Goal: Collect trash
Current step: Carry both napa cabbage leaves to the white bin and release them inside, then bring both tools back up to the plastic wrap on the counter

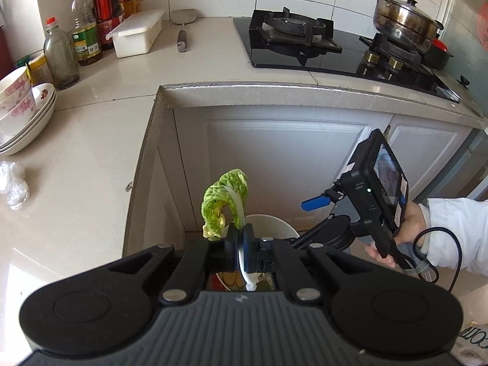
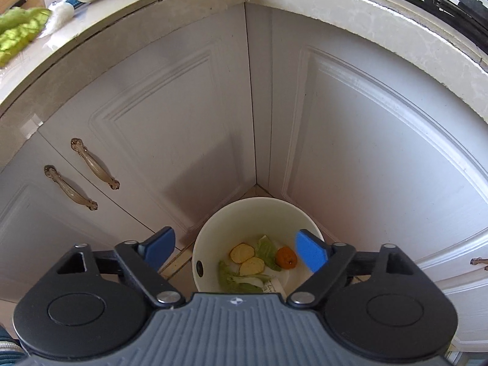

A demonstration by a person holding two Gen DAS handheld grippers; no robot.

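The left tongs are clenched on a curled green cabbage leaf with a white stalk, just above the round white plastic trash bucket; the right tongs gape, released, over its scraps

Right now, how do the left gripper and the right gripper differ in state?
The left gripper is shut on a cabbage leaf; the right gripper stands open with nothing between its fingers. The left sits beside the bin rim, the right directly above the bin. Both have blue pads and point downward.
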